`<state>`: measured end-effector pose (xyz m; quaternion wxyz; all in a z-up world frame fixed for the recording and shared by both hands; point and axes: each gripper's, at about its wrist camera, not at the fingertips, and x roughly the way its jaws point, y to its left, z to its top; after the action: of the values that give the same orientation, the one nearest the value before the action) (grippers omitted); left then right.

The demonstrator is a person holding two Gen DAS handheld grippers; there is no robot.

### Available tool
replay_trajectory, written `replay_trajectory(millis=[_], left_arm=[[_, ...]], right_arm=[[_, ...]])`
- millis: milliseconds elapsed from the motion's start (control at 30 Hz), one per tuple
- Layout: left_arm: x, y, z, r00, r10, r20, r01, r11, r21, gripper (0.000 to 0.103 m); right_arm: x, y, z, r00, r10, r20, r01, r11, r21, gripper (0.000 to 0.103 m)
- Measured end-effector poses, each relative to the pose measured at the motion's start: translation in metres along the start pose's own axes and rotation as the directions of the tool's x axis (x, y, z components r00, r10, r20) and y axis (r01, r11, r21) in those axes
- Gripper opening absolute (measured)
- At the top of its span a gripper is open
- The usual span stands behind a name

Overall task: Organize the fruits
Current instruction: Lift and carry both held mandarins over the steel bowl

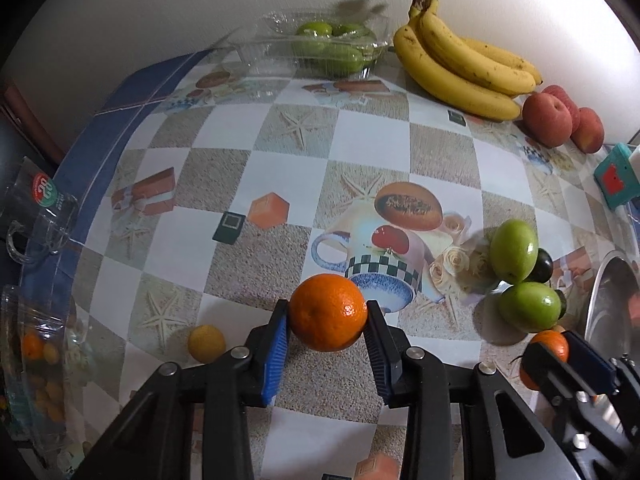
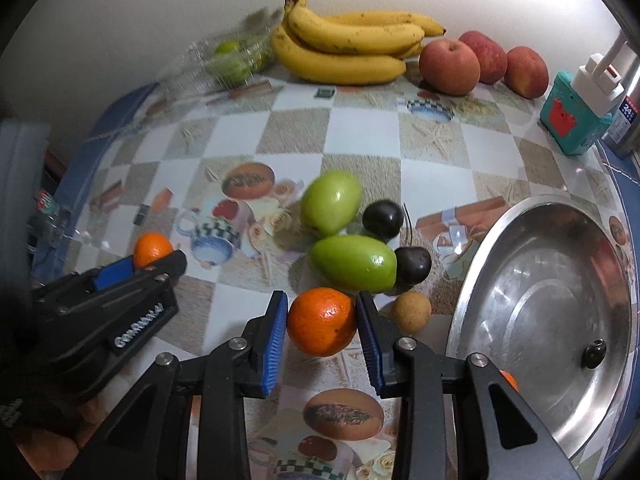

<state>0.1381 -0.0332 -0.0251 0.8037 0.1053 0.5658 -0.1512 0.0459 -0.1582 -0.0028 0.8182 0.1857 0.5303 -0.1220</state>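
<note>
each hand-held gripper clasps a glossy, dimpled orange: the left hand-held gripper (image 1: 327,316) holds one orange (image 1: 328,317), the right hand-held gripper (image 2: 322,320) another orange (image 2: 322,321), above the checkered surface (image 1: 280,160).

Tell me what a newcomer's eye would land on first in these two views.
Two round bright oranges, one gripped between the blue pads of the left gripper, the other in the right gripper, both low and central. Behind them, a bunch of yellow bananas lies against the white wall beside three red apples. A large shiny steel bowl sits at the right.
</note>
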Motion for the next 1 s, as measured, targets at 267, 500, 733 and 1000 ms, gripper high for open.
replay_trajectory(millis=[267, 500, 733, 1000], left_arm=[[-0.014, 0.005, -0.001, 0.999, -0.025, 0.031, 0.026, 0.999, -0.027, 0.039], [-0.023, 0.0, 0.0, 0.997, -0.053, 0.048, 0.054, 0.998, -0.034, 0.039], [-0.033, -0.007, 0.0, 0.995, -0.081, 0.066, 0.083, 0.996, -0.03, 0.039], [-0.045, -0.037, -0.002, 0.991, -0.1, 0.085, 0.097, 0.994, 0.045, 0.039]], right_arm=[[-0.025, -0.01, 0.008, 0.999, 0.012, 0.032, -0.014, 0.998, 0.064, 0.036], [-0.038, -0.042, 0.009, 0.999, -0.015, 0.04, 0.008, 0.987, 0.158, 0.036], [-0.059, -0.087, 0.011, 0.994, -0.081, 0.069, 0.061, 0.965, 0.255, 0.036], [-0.071, -0.132, 0.007, 0.987, -0.144, 0.067, 0.113, 0.935, 0.336, 0.036]])
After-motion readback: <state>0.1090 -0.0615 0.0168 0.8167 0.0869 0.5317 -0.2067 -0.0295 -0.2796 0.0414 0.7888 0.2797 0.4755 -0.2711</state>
